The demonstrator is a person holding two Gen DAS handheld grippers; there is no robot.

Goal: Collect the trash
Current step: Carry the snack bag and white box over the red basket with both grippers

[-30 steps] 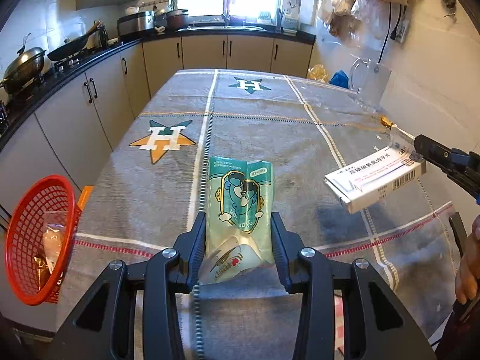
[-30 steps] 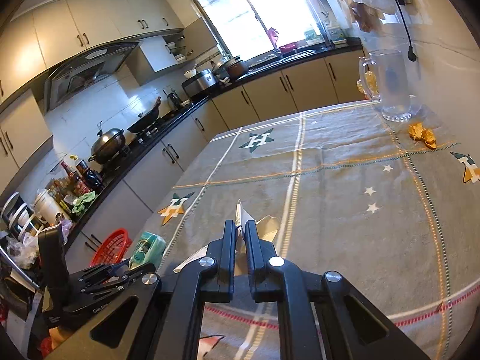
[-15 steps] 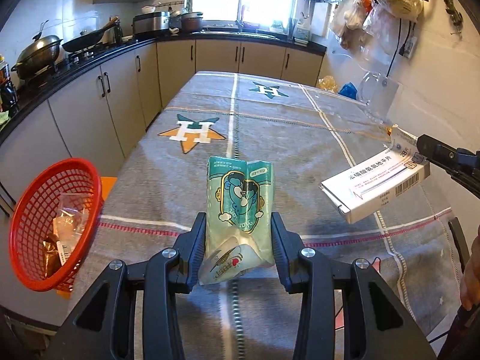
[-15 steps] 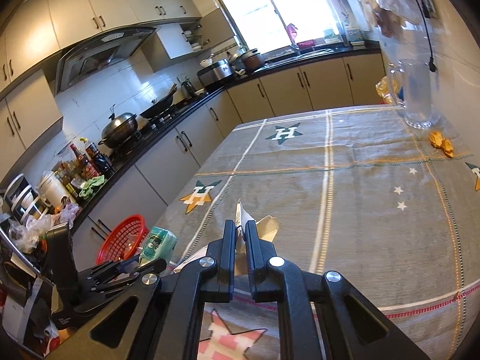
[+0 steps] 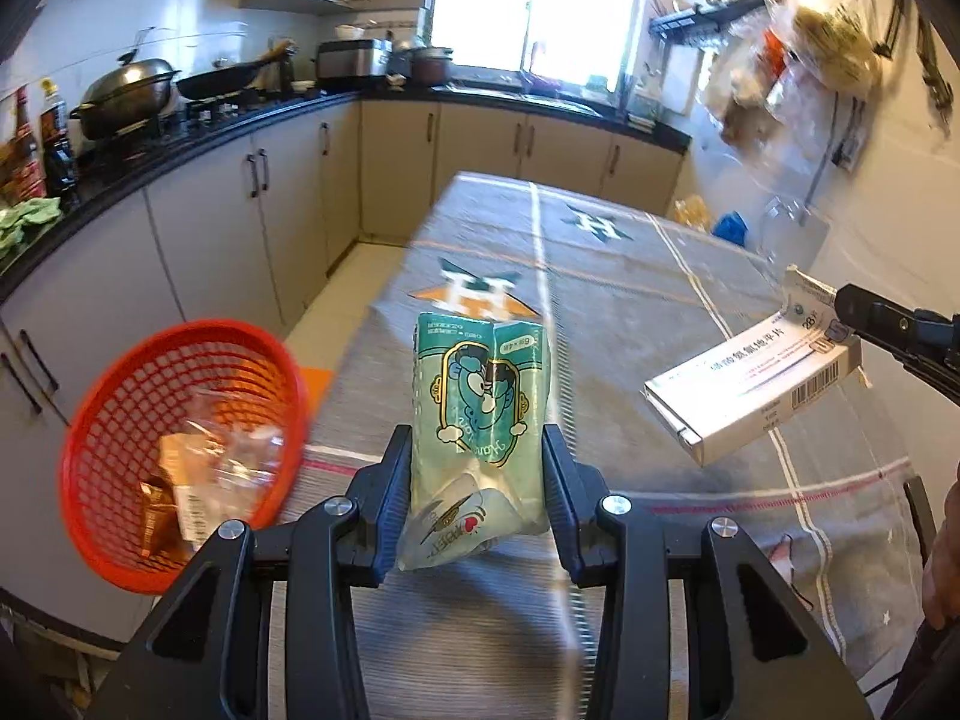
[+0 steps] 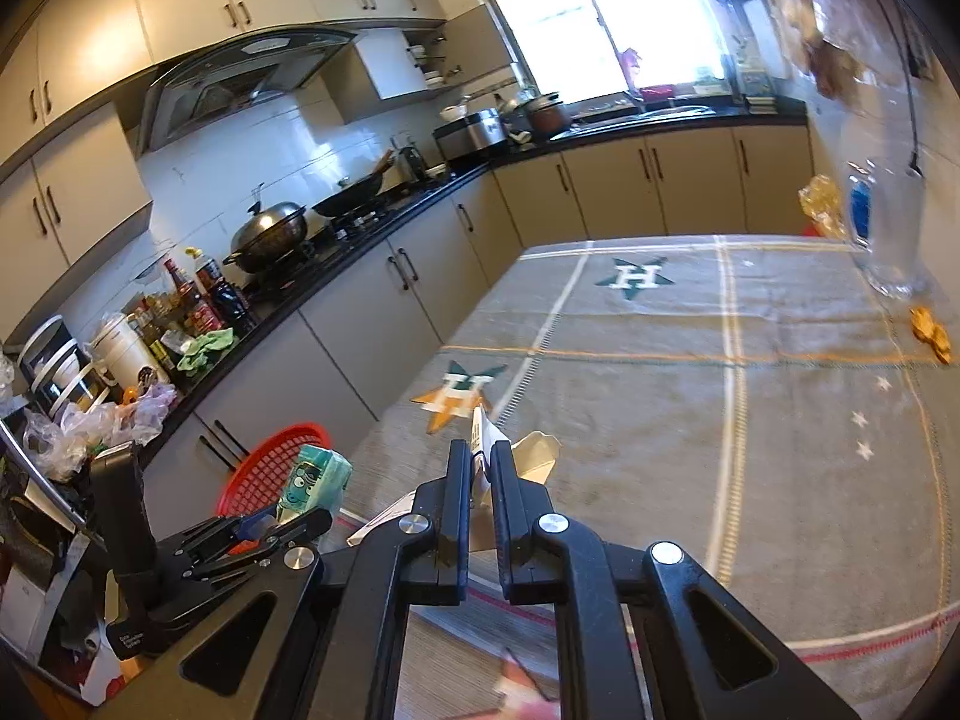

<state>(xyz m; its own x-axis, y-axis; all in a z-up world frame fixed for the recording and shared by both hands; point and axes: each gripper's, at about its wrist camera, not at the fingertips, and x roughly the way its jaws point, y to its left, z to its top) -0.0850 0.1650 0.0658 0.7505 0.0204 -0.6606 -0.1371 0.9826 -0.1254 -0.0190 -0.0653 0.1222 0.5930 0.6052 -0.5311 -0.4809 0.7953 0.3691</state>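
Observation:
My left gripper (image 5: 477,447) is shut on a teal tissue pack (image 5: 480,414) with a cartoon face, held upright above the table's near left part. My right gripper (image 6: 481,456) is shut on the flap of a white medicine box (image 5: 756,396), which hangs in the air at the right of the left wrist view. In the right wrist view only the box's flap (image 6: 537,450) and a corner show past the fingers. A red mesh basket (image 5: 180,444) with several wrappers in it sits off the table's left edge, lower left of the tissue pack.
A grey tablecloth (image 5: 630,312) with star emblems covers the table. A clear glass jug (image 6: 888,228) stands at the far right, with orange scraps (image 6: 930,333) near it. Kitchen cabinets (image 5: 210,228) and a crowded counter line the left side. A person's hand (image 5: 945,552) shows at the right edge.
Both grippers have swung left with their loads. The red basket has come nearer the centre of the left wrist view and looms larger, and the table has slid right.

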